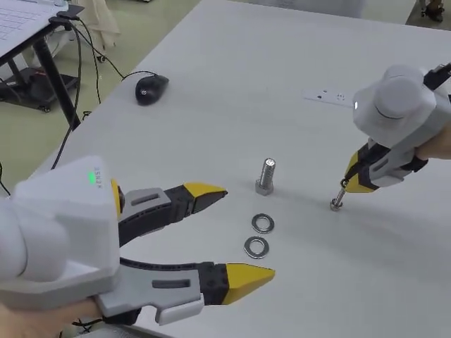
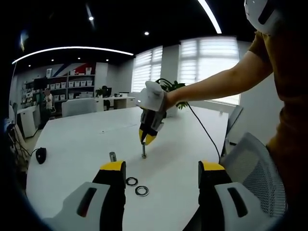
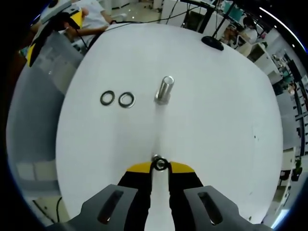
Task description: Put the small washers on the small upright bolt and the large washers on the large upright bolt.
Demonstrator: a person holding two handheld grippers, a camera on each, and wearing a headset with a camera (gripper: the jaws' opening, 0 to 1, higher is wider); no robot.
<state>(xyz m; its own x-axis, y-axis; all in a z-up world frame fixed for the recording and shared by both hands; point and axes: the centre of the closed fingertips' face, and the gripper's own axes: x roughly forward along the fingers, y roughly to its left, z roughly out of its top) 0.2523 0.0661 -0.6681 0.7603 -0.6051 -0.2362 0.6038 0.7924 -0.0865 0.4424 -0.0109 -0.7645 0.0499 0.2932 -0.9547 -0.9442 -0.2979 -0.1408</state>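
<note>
The large bolt [image 1: 266, 176] [image 3: 164, 90] stands upright in the middle of the white table [image 1: 232, 84]. Two large washers [image 1: 263, 224] [image 1: 256, 247] lie flat just in front of it, side by side [image 3: 107, 97] [image 3: 126, 99]. To the right stands the small bolt [image 1: 337, 199] [image 2: 144, 151]. My right gripper [image 1: 347, 184] [image 3: 160, 166] is tipped down onto its top, shut on a small washer [image 3: 160, 164] at the bolt's tip. My left gripper [image 1: 239, 236] [image 2: 163, 168] hovers open and empty, left of the large washers [image 2: 142, 191].
A black mouse [image 1: 151, 88] with its cable lies at the back left. A flat white plate [image 1: 325, 96] rests at the back right. Off the table's left edge stands a black-legged stand [image 1: 60, 77]. A grey mesh chair [image 2: 255, 168] sits by the near edge.
</note>
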